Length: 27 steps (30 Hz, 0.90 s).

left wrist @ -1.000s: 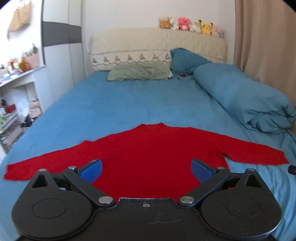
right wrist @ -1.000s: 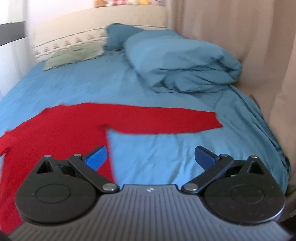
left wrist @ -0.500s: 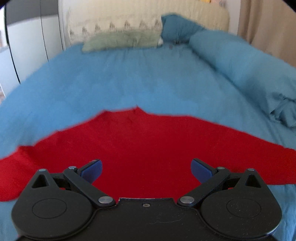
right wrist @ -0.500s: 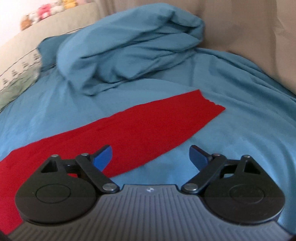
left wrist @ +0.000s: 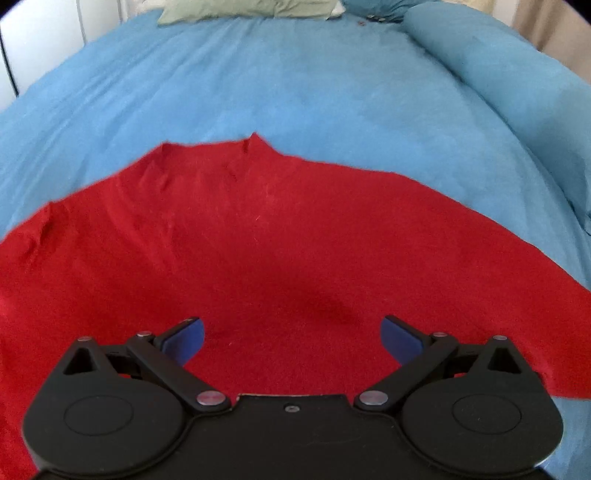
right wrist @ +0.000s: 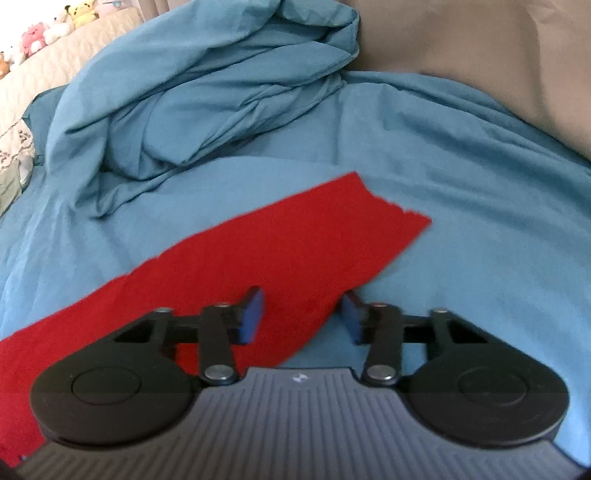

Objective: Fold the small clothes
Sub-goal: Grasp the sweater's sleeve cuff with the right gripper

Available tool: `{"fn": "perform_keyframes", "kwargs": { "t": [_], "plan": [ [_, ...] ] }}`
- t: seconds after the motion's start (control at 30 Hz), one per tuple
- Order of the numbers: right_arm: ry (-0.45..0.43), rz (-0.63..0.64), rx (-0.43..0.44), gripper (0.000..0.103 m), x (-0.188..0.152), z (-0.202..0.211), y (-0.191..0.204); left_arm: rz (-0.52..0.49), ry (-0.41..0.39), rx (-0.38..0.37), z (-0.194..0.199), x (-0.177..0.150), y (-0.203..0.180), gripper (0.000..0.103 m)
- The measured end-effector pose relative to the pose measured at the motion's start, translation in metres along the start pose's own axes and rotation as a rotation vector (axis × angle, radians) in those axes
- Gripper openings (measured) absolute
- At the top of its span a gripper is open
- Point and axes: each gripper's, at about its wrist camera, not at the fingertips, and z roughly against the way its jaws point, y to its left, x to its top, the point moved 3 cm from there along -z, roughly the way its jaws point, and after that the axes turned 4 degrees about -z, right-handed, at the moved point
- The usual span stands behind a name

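1. A red sweater (left wrist: 280,258) lies spread flat on the blue sheet of the bed (left wrist: 295,85), its neck edge towards the pillows; one sleeve (right wrist: 280,254) runs out sideways across the sheet, its cuff end near the heaped blue duvet (right wrist: 207,92) but apart from it.
2. The left gripper (left wrist: 291,339) hangs low over the body of the sweater with its jaws spread wide; nothing is between the blue pads, and they grip nothing.
3. The right gripper (right wrist: 301,314) is over the sleeve, short of the cuff; its jaws have just been closing and now stand partly open; the sleeve's near edge lies between the pads, though whether they press on the cloth I cannot tell.
4. A green pillow (left wrist: 243,9) lies at the head of the bed; plush toys (right wrist: 55,26) sit along the headboard.
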Motion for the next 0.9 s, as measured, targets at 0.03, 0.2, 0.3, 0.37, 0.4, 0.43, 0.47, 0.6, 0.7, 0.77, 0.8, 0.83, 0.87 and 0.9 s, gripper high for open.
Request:
{"fn": "perform_keyframes", "kwargs": {
  "t": [0.03, 0.2, 0.3, 0.37, 0.4, 0.43, 0.47, 0.6, 0.7, 0.77, 0.8, 0.83, 0.87, 0.9],
  "plan": [
    [0.007, 0.006, -0.006, 0.039, 0.005, -0.003, 0.000, 0.012, 0.013, 0.019, -0.006, 0.001, 0.002, 0.103],
    [-0.007, 0.108, -0.018, 0.020, 0.026, 0.005, 0.017, 0.011, 0.015, 0.075, -0.015, 0.006, 0.011, 0.103],
    [-0.061, 0.187, 0.063, 0.020, 0.035, 0.032, 0.049, 0.022, 0.045, 0.049, -0.009, 0.011, 0.019, 0.103],
    [-0.088, 0.218, 0.151, 0.020, 0.040, 0.054, 0.082, 0.038, 0.036, 0.015, 0.003, 0.014, 0.027, 0.103],
    [-0.098, 0.234, 0.202, 0.020, 0.039, 0.066, 0.102, 0.046, 0.025, -0.004, 0.010, 0.016, 0.033, 0.103],
    [-0.109, 0.249, 0.256, 0.020, 0.038, 0.079, 0.123, 0.054, 0.013, -0.013, 0.018, 0.018, 0.040, 0.103],
    [-0.121, 0.263, 0.315, 0.020, 0.035, 0.092, 0.147, 0.060, 0.000, -0.009, 0.026, 0.020, 0.049, 0.103],
    [-0.121, 0.332, 0.581, 0.020, 0.002, 0.146, 0.245, 0.071, -0.059, 0.044, 0.056, 0.020, 0.089, 0.103],
    [-0.055, 0.409, 0.772, 0.020, -0.051, 0.180, 0.310, 0.063, -0.082, 0.090, 0.072, 0.012, 0.125, 0.103],
    [-0.002, 0.514, 0.869, 0.020, -0.100, 0.196, 0.344, 0.059, -0.089, 0.129, 0.079, 0.002, 0.149, 0.103],
    [0.023, 0.573, 0.897, 0.020, -0.126, 0.199, 0.357, 0.058, -0.090, 0.146, 0.080, -0.002, 0.159, 0.103],
    [0.060, 0.635, 0.913, 0.020, -0.154, 0.199, 0.368, 0.059, -0.086, 0.161, 0.081, -0.007, 0.169, 0.103],
    [0.097, 0.693, 0.918, 0.020, -0.184, 0.196, 0.376, 0.060, -0.081, 0.170, 0.081, -0.014, 0.179, 0.103],
    [0.127, 0.747, 0.912, 0.020, -0.209, 0.192, 0.380, 0.062, -0.075, 0.173, 0.079, -0.017, 0.188, 0.103]
  ]
}}
